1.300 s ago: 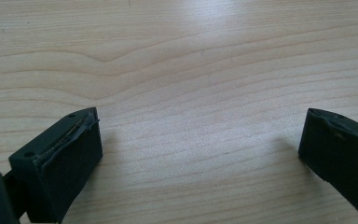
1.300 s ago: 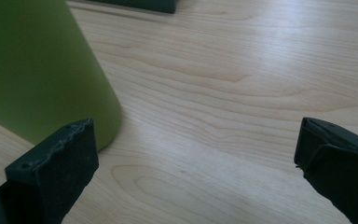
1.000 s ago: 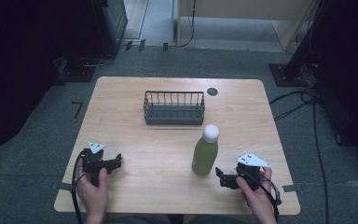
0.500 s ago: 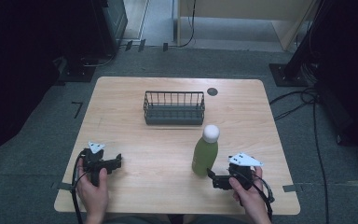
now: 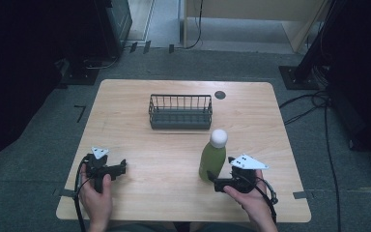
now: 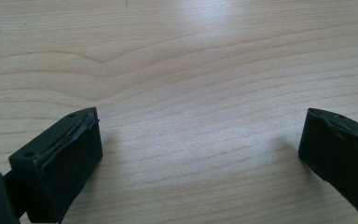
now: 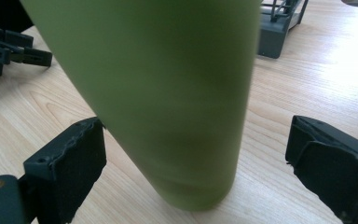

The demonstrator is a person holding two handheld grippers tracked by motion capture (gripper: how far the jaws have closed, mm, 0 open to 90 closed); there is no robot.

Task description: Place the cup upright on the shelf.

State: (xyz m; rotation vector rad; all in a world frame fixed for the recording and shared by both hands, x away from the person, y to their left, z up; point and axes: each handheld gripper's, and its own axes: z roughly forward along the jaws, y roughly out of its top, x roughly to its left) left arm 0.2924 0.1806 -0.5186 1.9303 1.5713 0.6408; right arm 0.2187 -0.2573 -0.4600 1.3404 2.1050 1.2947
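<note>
Upright, green bottle (image 5: 212, 160) between spread right claw (image 7: 191, 154) jaws, white cap topmost.

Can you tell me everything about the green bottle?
The green bottle is tall and round, with a plain matte green body and a rounded white cap on top. It looks smooth, and no label shows. It stands upright on the wooden table, on the person's right side, in front of the dark wire basket. The right gripper is at its base, with its two black jaws open on either side of the bottle. They are not yet squeezing it.
</note>
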